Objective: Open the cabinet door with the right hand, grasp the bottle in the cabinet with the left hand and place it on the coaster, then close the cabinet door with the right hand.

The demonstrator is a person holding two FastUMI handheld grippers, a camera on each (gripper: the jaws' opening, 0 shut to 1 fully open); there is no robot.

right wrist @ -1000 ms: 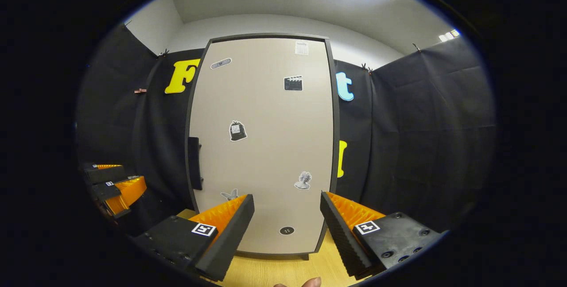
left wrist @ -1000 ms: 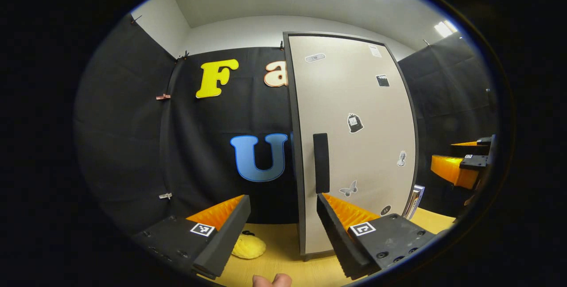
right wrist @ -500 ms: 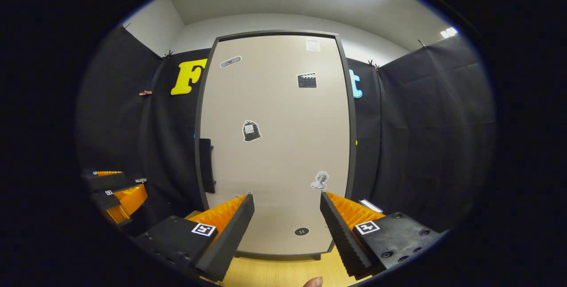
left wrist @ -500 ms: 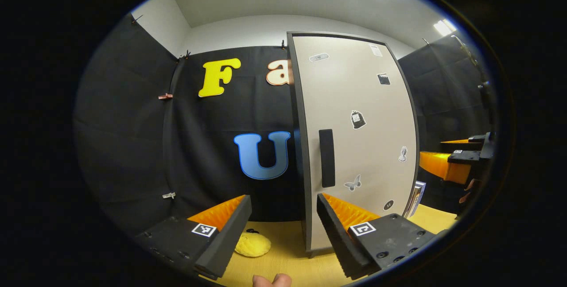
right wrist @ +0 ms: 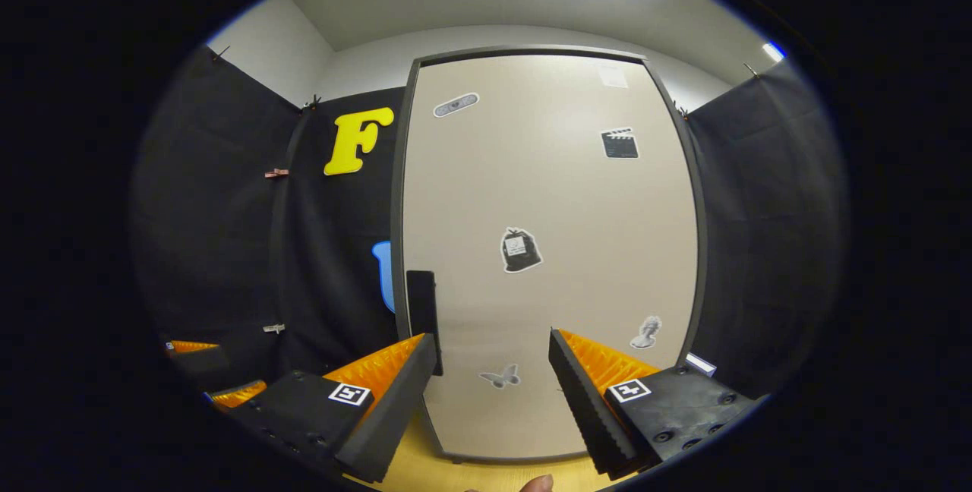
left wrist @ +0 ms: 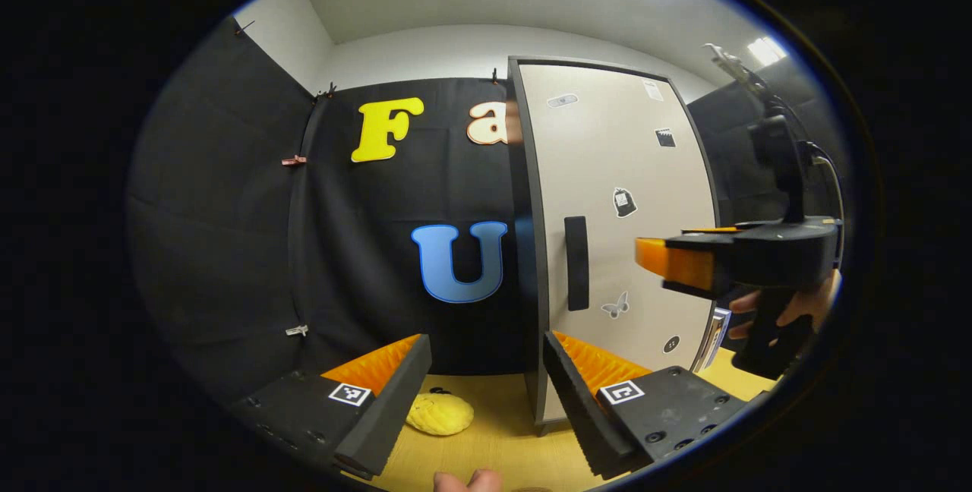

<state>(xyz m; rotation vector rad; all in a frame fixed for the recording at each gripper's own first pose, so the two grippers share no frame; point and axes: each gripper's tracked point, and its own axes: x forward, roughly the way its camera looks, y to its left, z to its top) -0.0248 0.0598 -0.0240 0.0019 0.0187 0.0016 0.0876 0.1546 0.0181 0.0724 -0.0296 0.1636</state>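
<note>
A tall beige cabinet door [right wrist: 547,249] with a dark frame is closed, hiding the inside. Its dark vertical handle [right wrist: 421,310] runs along its left edge. My right gripper [right wrist: 493,370] is open just in front of the door's lower part, a little right of the handle and touching nothing. In the left gripper view the right gripper [left wrist: 653,260] hovers before the door [left wrist: 615,173], to the right of the handle [left wrist: 576,263], held by a hand [left wrist: 790,310]. My left gripper [left wrist: 486,370] is open and empty over the table. A yellow coaster [left wrist: 439,414] lies left of the cabinet.
The cabinet stands on a light wooden table [left wrist: 501,439] with black cloth walls close behind and on both sides. A thin flat thing [left wrist: 717,332] leans at the cabinet's right side. The left gripper [right wrist: 239,367] sits low at the left of the right gripper view.
My right gripper has moved forward and leftward to the door, which looms larger, with the handle nearer its fingers. In the left gripper view it now covers part of the door. The left gripper barely shifted.
</note>
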